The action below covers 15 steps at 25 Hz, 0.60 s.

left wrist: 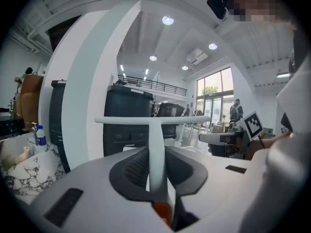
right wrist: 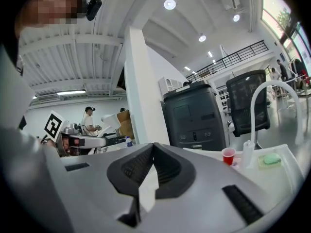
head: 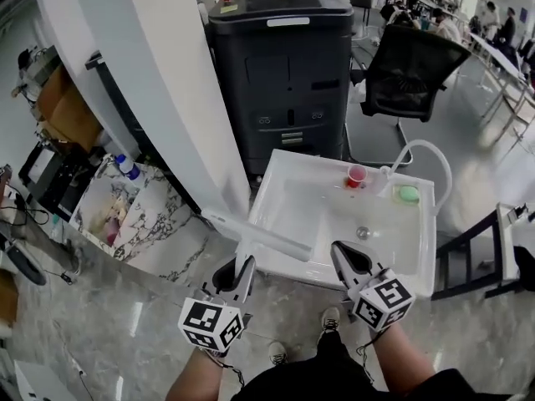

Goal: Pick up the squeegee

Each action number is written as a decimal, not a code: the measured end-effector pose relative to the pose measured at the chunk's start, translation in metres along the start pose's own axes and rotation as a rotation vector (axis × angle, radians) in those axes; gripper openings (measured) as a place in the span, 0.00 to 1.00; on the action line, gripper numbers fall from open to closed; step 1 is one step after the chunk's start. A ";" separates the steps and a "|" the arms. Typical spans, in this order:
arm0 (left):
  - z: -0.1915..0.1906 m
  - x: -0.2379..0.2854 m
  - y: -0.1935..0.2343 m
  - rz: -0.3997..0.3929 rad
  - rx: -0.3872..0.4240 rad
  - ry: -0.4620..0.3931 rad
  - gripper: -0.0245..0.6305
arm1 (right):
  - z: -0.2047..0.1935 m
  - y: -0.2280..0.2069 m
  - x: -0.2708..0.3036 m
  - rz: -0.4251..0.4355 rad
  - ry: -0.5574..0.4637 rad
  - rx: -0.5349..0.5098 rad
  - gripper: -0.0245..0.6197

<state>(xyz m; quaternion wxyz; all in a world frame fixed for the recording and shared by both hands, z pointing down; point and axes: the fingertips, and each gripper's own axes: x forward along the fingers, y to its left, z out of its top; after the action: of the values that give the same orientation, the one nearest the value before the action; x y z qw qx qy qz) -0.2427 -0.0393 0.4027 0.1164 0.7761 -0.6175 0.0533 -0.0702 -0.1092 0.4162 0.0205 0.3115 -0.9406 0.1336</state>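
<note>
White ceramic sink (head: 266, 192): 1 red cup (head: 356, 175), 1 green sponge (head: 408, 194) at far rim. White T-shaped squeegee (head: 266, 239) over near-left corner, stem clamped by left gripper (head: 242, 264); right gripper (head: 341, 251) closed, empty.

Head view: from high up, facing steeply down on the left gripper (head: 241, 267) and right gripper (head: 345, 256), with the white sink (head: 272, 192) just past their tips. Each gripper view sits close behind its own jaws and looks near level along them, and each catches the other gripper off to the side. All three share the black machine (head: 284, 73) and white column (head: 159, 82) ahead of the tools.
</note>
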 end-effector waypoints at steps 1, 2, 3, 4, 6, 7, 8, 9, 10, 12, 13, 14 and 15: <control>-0.002 -0.004 -0.002 -0.024 0.005 0.002 0.15 | -0.003 0.005 -0.007 -0.024 -0.006 0.001 0.06; -0.005 -0.008 -0.004 -0.048 0.010 0.003 0.15 | -0.007 0.009 -0.015 -0.050 -0.012 0.003 0.06; -0.007 -0.011 -0.007 -0.071 0.015 0.005 0.15 | -0.009 0.012 -0.023 -0.076 -0.018 0.004 0.06; -0.009 -0.014 -0.010 -0.094 0.020 0.007 0.15 | -0.012 0.014 -0.031 -0.104 -0.024 0.008 0.06; -0.012 -0.018 -0.017 -0.137 0.027 0.015 0.15 | -0.015 0.019 -0.051 -0.158 -0.032 0.017 0.06; -0.014 -0.020 -0.022 -0.157 0.028 0.017 0.15 | -0.016 0.021 -0.061 -0.183 -0.035 0.020 0.06; -0.014 -0.022 -0.027 -0.173 0.028 0.018 0.15 | -0.017 0.023 -0.070 -0.204 -0.037 0.020 0.06; -0.015 -0.023 -0.032 -0.188 0.028 0.017 0.15 | -0.018 0.025 -0.079 -0.222 -0.039 0.019 0.06; -0.015 -0.025 -0.037 -0.200 0.027 0.015 0.15 | -0.018 0.026 -0.088 -0.237 -0.043 0.017 0.06; -0.016 -0.027 -0.048 -0.222 0.024 0.013 0.15 | -0.016 0.028 -0.103 -0.261 -0.048 0.011 0.06; -0.016 -0.029 -0.054 -0.230 0.023 0.014 0.15 | -0.015 0.028 -0.109 -0.270 -0.050 0.009 0.06; -0.017 -0.030 -0.059 -0.236 0.023 0.016 0.15 | -0.014 0.029 -0.116 -0.276 -0.053 0.006 0.06; -0.017 -0.032 -0.065 -0.238 0.024 0.016 0.15 | -0.013 0.030 -0.122 -0.278 -0.055 0.003 0.06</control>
<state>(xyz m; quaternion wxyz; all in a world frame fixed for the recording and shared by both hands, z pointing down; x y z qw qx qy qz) -0.1860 0.0086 0.4047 0.1173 0.8449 -0.5193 0.0527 0.0100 -0.0121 0.4067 0.0125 0.4423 -0.8884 0.1221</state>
